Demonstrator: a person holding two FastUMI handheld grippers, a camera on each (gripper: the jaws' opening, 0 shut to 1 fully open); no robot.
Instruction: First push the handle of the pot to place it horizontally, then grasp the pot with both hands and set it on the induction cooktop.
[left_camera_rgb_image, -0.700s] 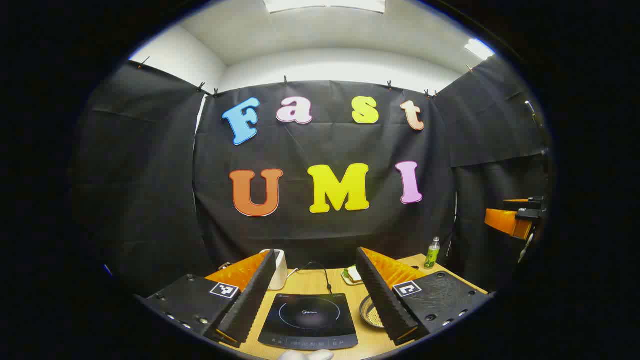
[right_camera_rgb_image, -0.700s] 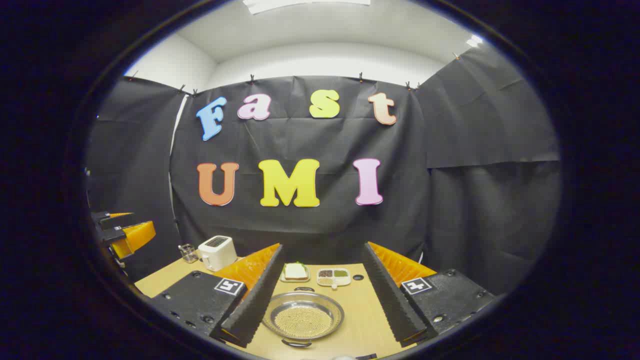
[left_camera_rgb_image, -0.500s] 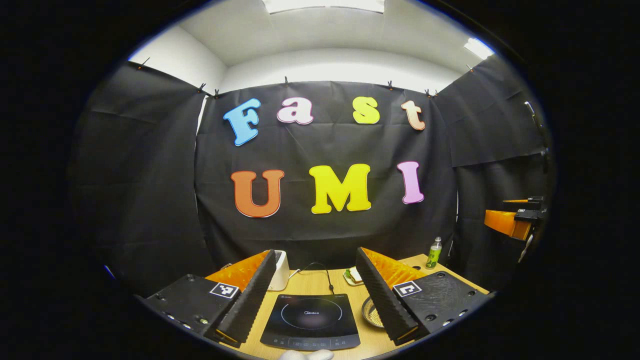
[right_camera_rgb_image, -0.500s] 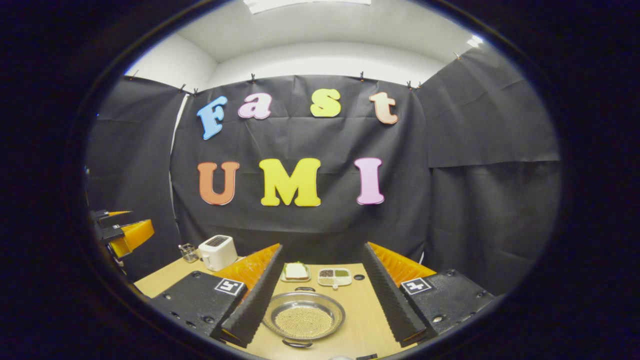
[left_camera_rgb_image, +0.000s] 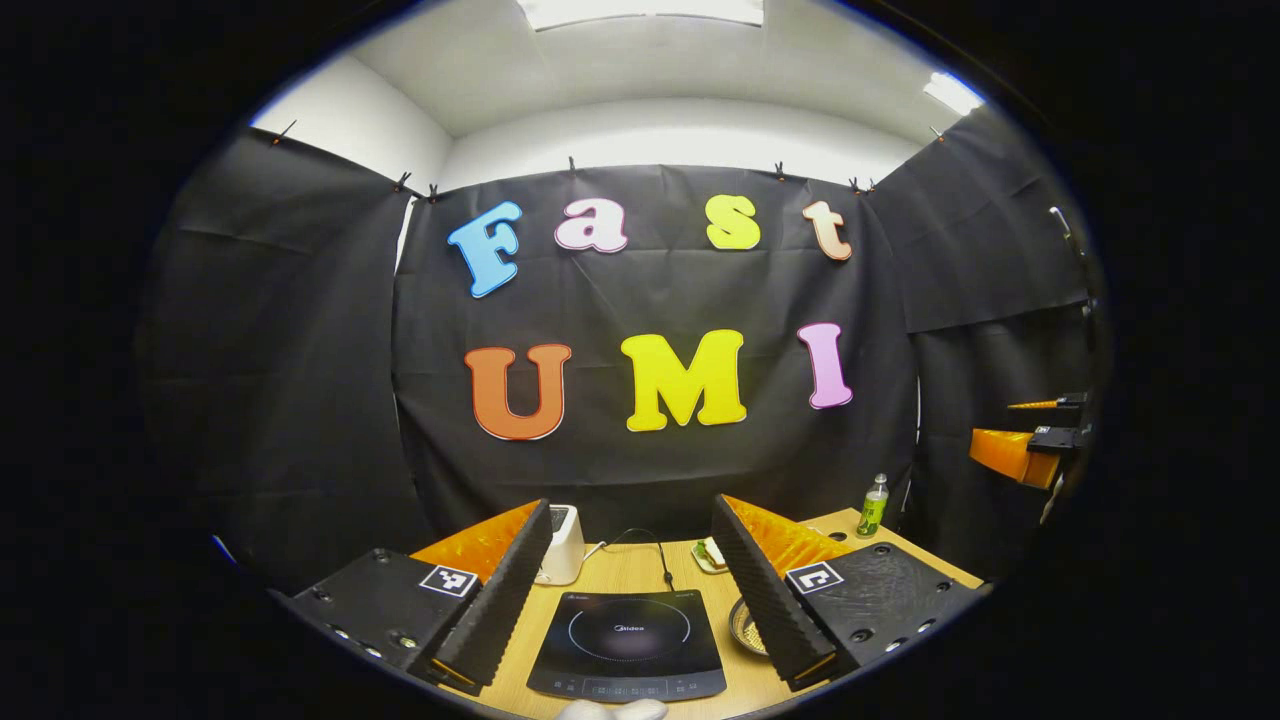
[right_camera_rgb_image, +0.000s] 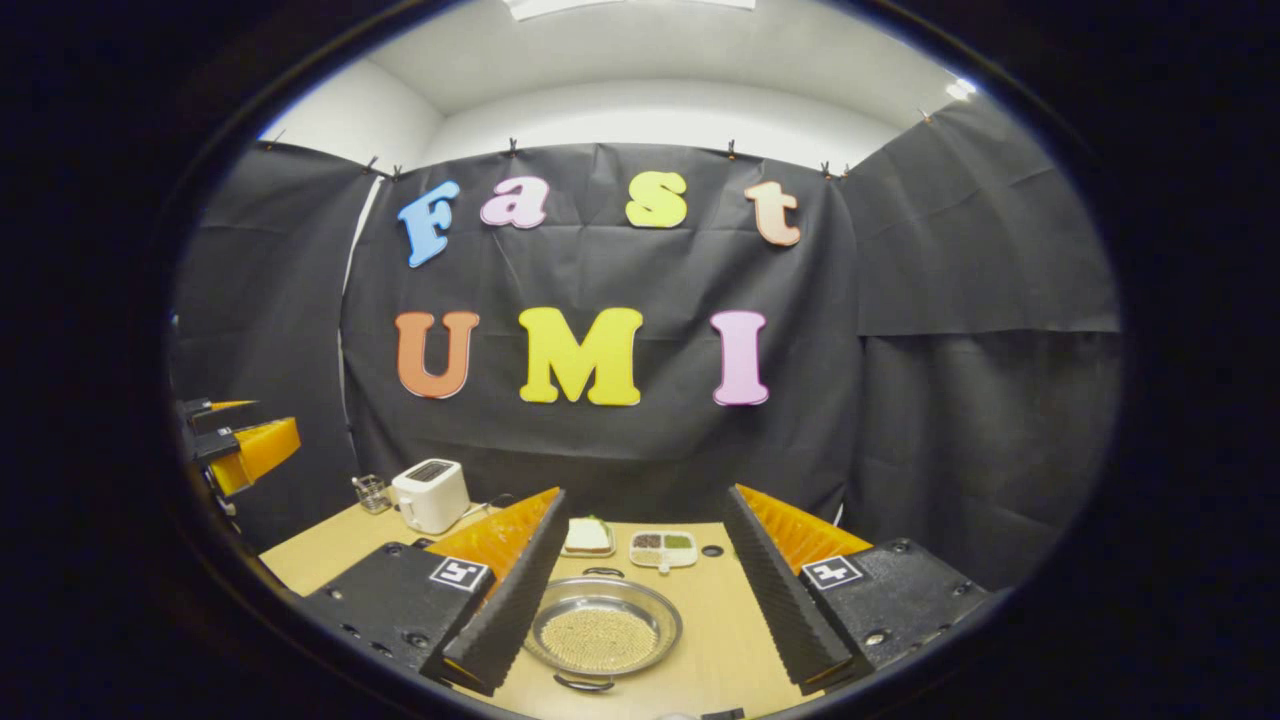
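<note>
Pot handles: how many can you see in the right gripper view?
2. One handle sits at the far rim of the pot, the other handle at its near rim. Neither tool touches them.

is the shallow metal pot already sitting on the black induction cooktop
No, the black induction cooktop has a bare surface, while the shallow metal pot rests on the wooden table.

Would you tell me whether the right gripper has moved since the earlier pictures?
Yes: the right gripper has eased forward; the pot and toaster sit slightly higher.
</note>
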